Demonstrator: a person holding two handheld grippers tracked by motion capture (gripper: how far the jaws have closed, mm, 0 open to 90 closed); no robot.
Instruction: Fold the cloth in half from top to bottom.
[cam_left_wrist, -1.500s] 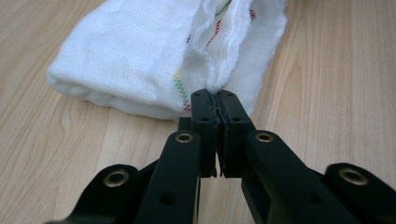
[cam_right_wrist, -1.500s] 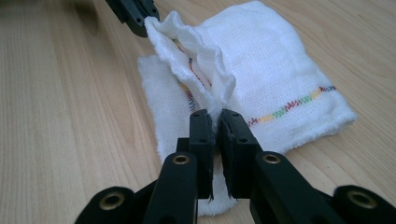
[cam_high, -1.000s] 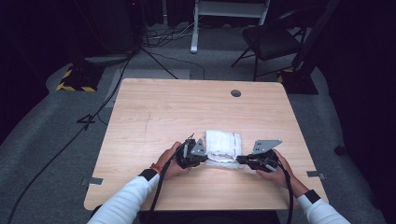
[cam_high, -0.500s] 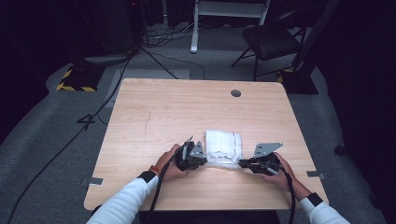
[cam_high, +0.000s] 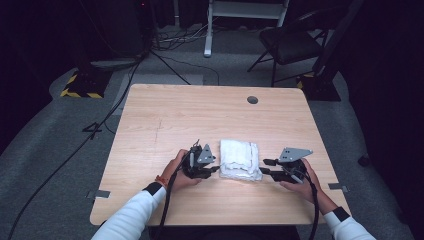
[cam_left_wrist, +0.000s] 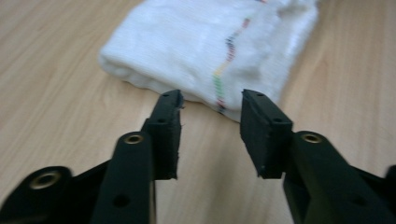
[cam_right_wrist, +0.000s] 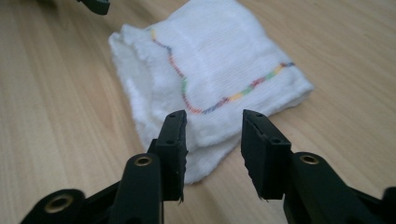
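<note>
From above, the right gripper (cam_high: 266, 166) has drawn back from the folded white cloth (cam_high: 241, 159), which lies near the table's (cam_high: 200, 115) front edge; the left gripper (cam_high: 216, 169) stays at its side. Left gripper view: jaws spread, empty. Right gripper view: likewise spread, just short of the cloth (probably released, folding done).

- left gripper (cam_high: 216, 169) — black body, grey three-cornered plate on top, black cable trailing back
- right gripper (cam_high: 263, 167) — same build, grey plate, black cable
- jaws: matte black, ridged pads, brass-ringed screw holes
- white sleeves, dark cuffs; orange band at left wrist
</note>
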